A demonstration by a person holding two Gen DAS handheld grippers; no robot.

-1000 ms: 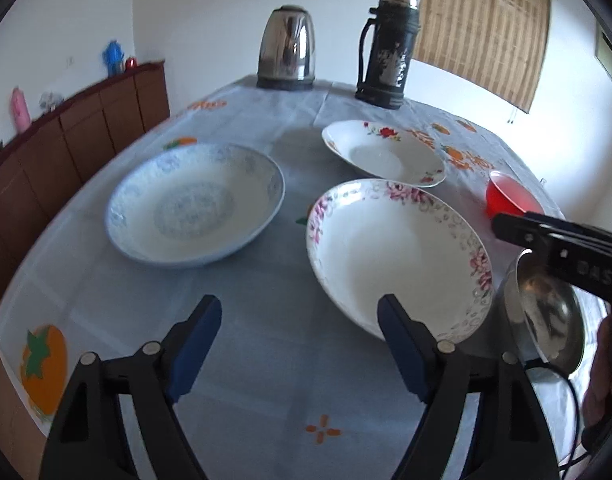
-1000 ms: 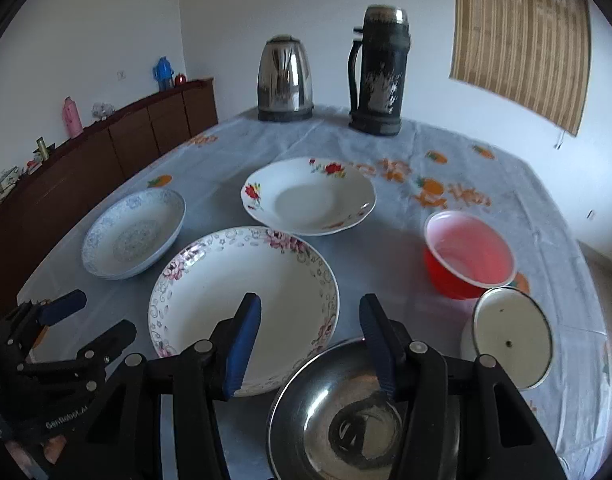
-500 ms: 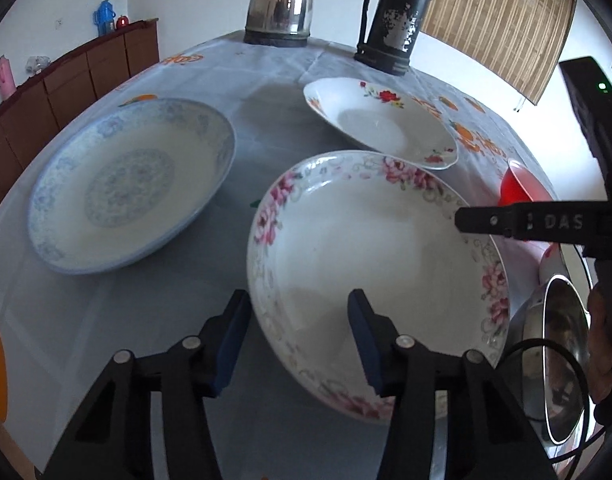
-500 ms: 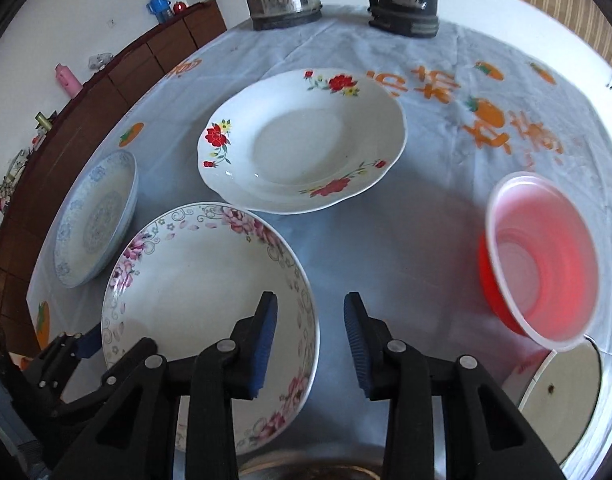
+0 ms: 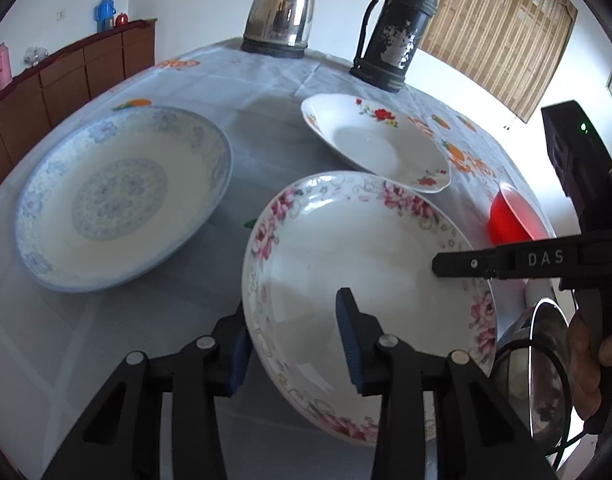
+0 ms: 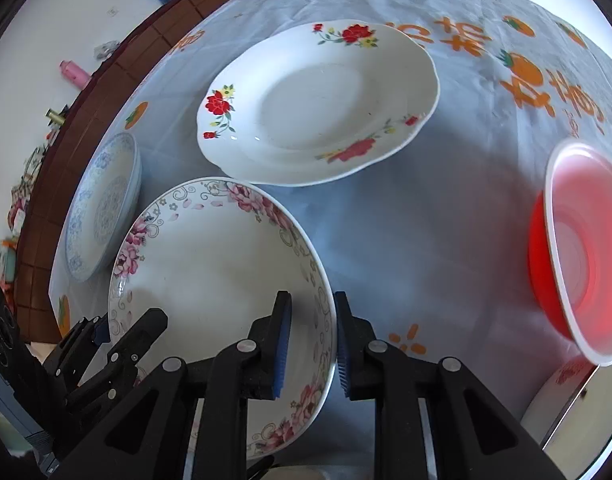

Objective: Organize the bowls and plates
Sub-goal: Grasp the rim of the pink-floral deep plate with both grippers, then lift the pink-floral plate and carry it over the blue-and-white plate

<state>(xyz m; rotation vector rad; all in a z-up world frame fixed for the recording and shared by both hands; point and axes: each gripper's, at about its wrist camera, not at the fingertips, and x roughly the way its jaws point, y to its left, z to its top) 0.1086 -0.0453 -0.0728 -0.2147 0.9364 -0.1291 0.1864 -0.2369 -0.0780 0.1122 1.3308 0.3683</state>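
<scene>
- A white plate with a pink flower border (image 5: 370, 264) sits tilted near the front of a table covered in a pale blue cloth with orange fruit prints (image 6: 446, 208), its near rim raised.
- The left gripper (image 5: 295, 344) has its blue-padded fingers (image 5: 348, 328) on either side of the plate's left rim, one under the outside and one inside the bowl of the plate; the jaws are narrow and clamp the rim.
- The right gripper (image 6: 310, 344) straddles the opposite rim of the same plate (image 6: 221, 280), one pad inside and one outside; the jaws are narrow and appear to pinch the rim.
- In the left wrist view, the right gripper's black finger marked "DAS" (image 5: 526, 262) reaches over the plate's far right edge.
- A white plate with a blue pattern (image 5: 121, 196) lies flat to the left, apart from the held plate.
- A white scalloped plate with red flowers (image 6: 318, 100) lies flat behind, its near edge just beside the held plate's far rim.
- A red plastic bowl with a white rim (image 6: 578, 252) stands to the right.
- A shiny steel bowl (image 5: 546, 364) sits at the near right, partly hidden.
- A steel electric kettle (image 5: 281, 12) and a worn black thermos flask (image 5: 398, 28) stand at the table's far end.
- A brown wooden sideboard (image 5: 65, 76) runs along the left wall.
</scene>
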